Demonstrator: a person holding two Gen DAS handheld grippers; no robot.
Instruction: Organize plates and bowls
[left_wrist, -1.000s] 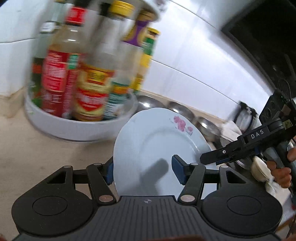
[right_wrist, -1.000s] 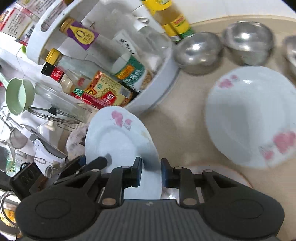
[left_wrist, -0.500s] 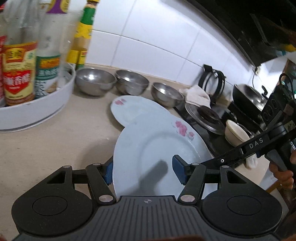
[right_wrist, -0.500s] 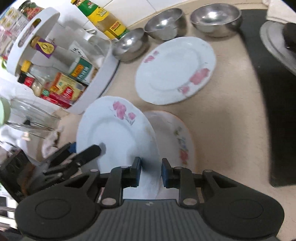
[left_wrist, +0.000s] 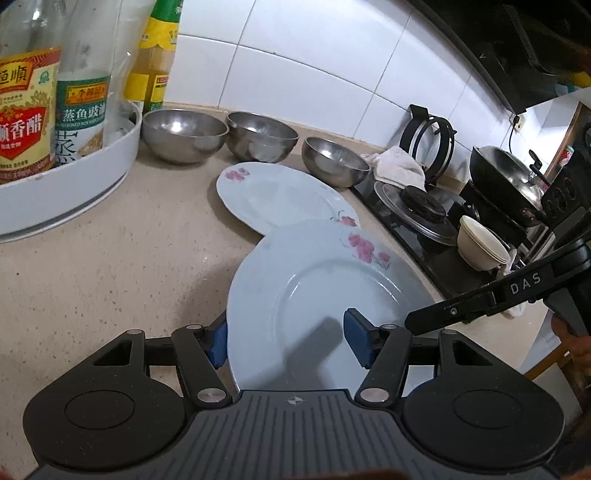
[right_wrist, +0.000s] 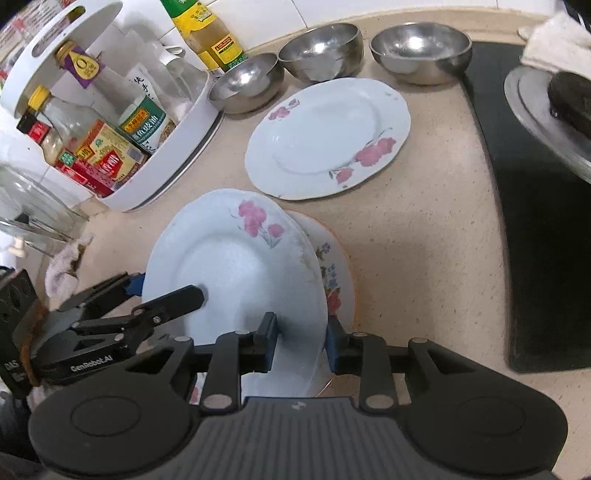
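Observation:
A white plate with pink flowers (left_wrist: 317, 288) (right_wrist: 236, 266) leans tilted over a smaller orange-rimmed plate (right_wrist: 338, 273) on the beige counter. My left gripper (left_wrist: 287, 342) (right_wrist: 166, 290) is shut on its left rim, one finger on top and one beneath. My right gripper (right_wrist: 301, 332) (left_wrist: 417, 321) straddles the near rim. Its jaws are opening, and the pads look just off the plate. A second flowered plate (right_wrist: 325, 140) (left_wrist: 280, 199) lies flat farther back. Three steel bowls (right_wrist: 245, 83) (right_wrist: 321, 51) (right_wrist: 421, 55) line the wall.
A white round rack of sauce bottles (right_wrist: 184, 147) stands at the left, with a glass jar (right_wrist: 33, 214) beside it. A black stove (right_wrist: 535, 221) borders the counter on the right. It carries a pot lid (left_wrist: 417, 214), stacked cream bowls (left_wrist: 480, 247) and a wok (left_wrist: 506, 177).
Both grippers carried the flowered plate away from the bottle rack and down over the orange-rimmed plate. The right jaws have widened a little around the rim.

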